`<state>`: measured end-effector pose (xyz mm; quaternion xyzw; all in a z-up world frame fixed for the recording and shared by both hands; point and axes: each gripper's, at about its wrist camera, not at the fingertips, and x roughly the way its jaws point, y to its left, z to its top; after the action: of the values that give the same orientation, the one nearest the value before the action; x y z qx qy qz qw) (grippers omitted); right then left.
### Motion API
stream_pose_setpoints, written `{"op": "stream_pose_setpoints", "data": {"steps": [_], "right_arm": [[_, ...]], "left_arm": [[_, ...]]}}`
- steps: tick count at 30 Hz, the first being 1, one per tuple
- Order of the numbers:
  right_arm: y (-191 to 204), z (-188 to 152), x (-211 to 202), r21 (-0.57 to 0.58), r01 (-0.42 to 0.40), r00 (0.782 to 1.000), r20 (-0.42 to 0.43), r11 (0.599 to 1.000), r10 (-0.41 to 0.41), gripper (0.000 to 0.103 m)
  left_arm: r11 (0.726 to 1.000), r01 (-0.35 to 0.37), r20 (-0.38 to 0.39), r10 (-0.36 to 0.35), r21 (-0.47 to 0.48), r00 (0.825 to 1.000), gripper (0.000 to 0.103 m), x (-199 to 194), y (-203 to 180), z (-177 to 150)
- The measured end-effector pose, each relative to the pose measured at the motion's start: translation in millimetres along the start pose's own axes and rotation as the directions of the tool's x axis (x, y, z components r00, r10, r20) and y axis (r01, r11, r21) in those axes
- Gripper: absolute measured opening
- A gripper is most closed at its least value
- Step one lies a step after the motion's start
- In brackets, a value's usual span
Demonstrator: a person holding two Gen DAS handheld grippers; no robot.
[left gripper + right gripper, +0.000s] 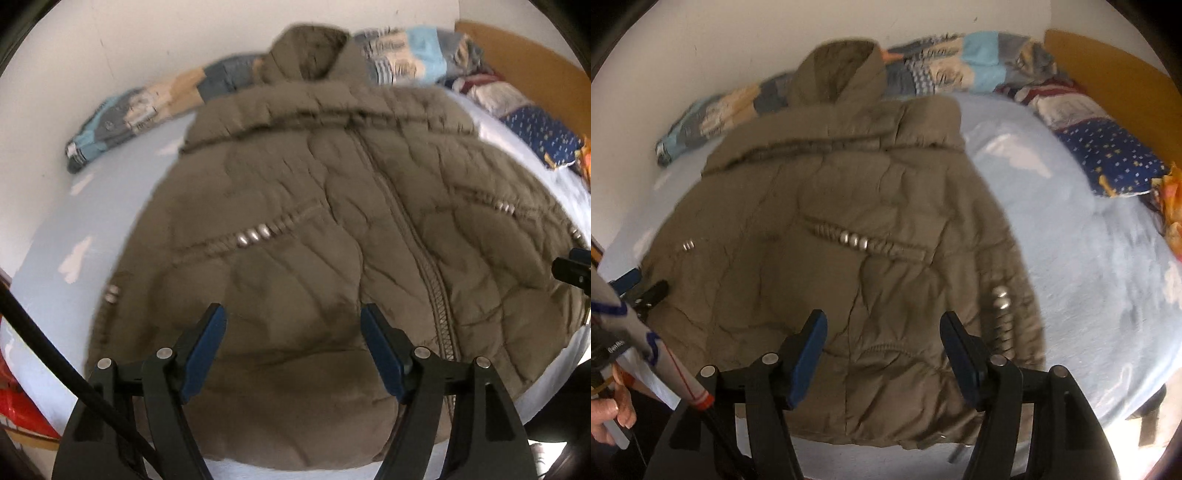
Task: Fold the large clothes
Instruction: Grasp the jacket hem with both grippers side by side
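An olive-brown quilted jacket [314, 184] with a hood lies spread flat, zip side up, on a bed with a light blue sheet [74, 221]. My left gripper [293, 314] hovers open over the jacket's lower left part, nothing between its blue pads. In the right wrist view the same jacket [831, 184] fills the middle, and my right gripper [883, 319] stands open above its lower right part, near the hem. The tip of the right gripper [572, 273] shows at the left wrist view's right edge. The left gripper [646, 291] shows at the right wrist view's left edge.
A patchwork blanket [960, 70] lies rolled along the white wall behind the hood. A dark blue starred pillow [1115, 162] and other bedding lie by the wooden headboard [1108, 62]. Bare sheet [1071, 240] stretches to the jacket's right. A person's hand [609, 417] shows at lower left.
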<state>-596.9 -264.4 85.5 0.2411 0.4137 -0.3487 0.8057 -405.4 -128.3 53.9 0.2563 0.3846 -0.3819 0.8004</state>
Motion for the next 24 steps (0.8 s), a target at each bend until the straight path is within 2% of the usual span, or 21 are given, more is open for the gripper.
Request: {"op": "stream_pose_setpoints", "data": {"steps": [3,5,9,14,24], "right_arm": [[-6,-6,16,0.021,0.005,0.998,-0.062,1.000,-0.004,0.069],[-4,-11,23,0.016,0.011,0.997,-0.082,1.000,-0.010,0.072],[3,-15,28,-0.022,0.029,0.995,-0.090,0.999,-0.031,0.079],[2,-16,33,-0.023,0.029,0.994,-0.101,0.999,-0.031,0.082],[5,-16,35,-0.032,0.041,0.994,-0.104,0.999,-0.044,0.083]], "left_arm": [[1.000,-0.011,-0.033,0.010,-0.015,0.999,0.075,13,-5,-1],[1.000,-0.021,-0.036,0.021,-0.020,0.999,0.079,17,-8,-2],[0.998,-0.056,-0.037,0.055,-0.010,0.998,0.086,26,-13,-4],[0.998,-0.052,-0.043,0.051,-0.028,0.998,0.092,29,-5,-4],[0.998,-0.051,-0.044,0.050,-0.030,0.998,0.093,30,-3,-5]]}}
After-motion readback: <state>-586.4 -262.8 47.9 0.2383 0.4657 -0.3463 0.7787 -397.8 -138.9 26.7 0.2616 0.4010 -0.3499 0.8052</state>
